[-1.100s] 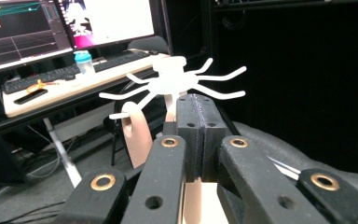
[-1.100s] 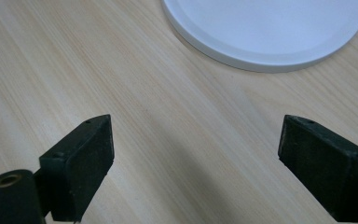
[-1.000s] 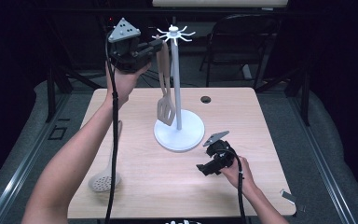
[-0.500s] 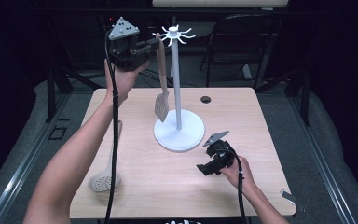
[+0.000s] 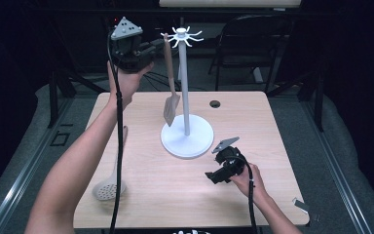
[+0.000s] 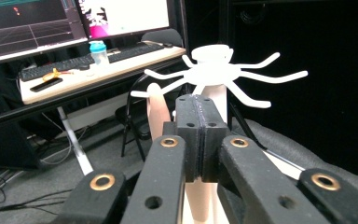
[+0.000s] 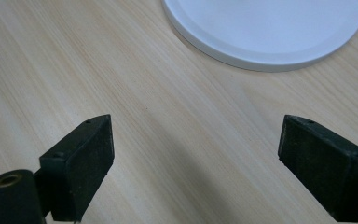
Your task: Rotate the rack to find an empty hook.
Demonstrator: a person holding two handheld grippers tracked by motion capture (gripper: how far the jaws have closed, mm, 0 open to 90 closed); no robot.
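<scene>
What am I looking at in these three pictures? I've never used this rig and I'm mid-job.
There is no robot arm here. A person holds a two-jaw tool in each hand and works at a wooden table.

The high view looks down from above the person's side. The other two views come from cameras riding on each tool, looking along its black jaws.

On the table stands a white rack with a round base and hooks on top. A slotted spoon lies near the front left.

The left tool is raised by the hooks. Its jaws look pressed together, and a wooden spatula hangs right beside them; I can't tell whether they grip it or the hook carries it.

The right tool rests low near the base, jaws wide apart, holding nothing.
</scene>
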